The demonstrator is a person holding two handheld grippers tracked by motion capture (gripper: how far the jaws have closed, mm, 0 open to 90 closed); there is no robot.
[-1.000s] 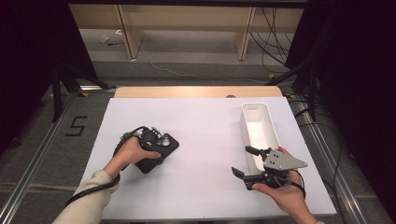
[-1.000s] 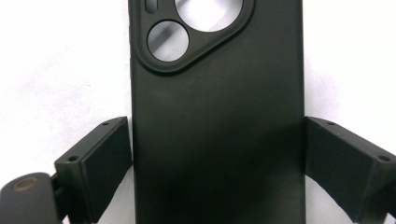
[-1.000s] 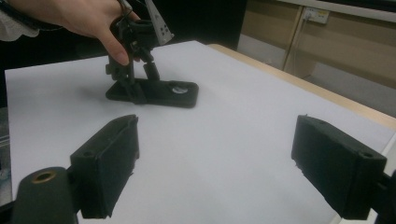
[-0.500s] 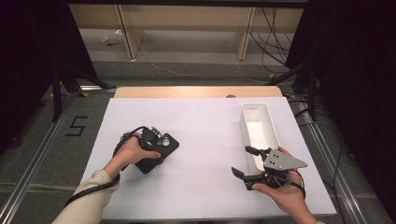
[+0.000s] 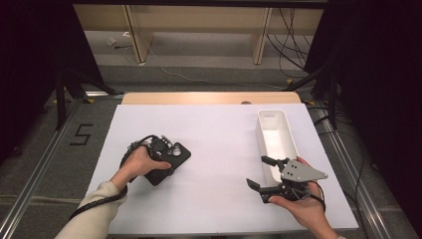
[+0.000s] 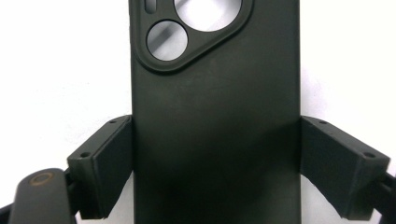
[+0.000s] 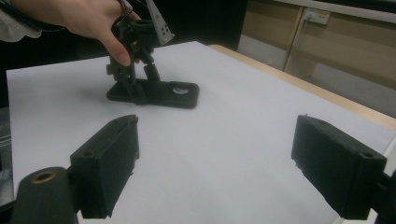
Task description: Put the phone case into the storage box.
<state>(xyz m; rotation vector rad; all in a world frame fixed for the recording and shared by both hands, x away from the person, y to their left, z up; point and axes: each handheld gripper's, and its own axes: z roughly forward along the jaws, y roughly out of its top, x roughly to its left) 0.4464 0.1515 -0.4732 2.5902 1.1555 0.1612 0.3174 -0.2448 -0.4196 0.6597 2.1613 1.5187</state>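
A black phone case (image 6: 215, 93) lies back up on the white table, its camera cut-outs at the far end. My left gripper (image 6: 215, 172) stands over it with a pad against each long edge; its jaws have just been closing on the case. In the high view the person's left hand covers that gripper (image 5: 154, 167) on the case (image 5: 176, 152) at the left of the table. My right gripper (image 5: 257, 172) is held at the front right, open, with nothing between its pads (image 7: 112, 163). It faces the case (image 7: 159, 93) and the left gripper (image 7: 135, 88) across the table.
A long white bin (image 5: 291, 144) stands at the right, just beyond my right gripper. The white table top (image 5: 219, 129) ends in a wooden strip at the back. Cables and metal rails run along the floor on both sides.
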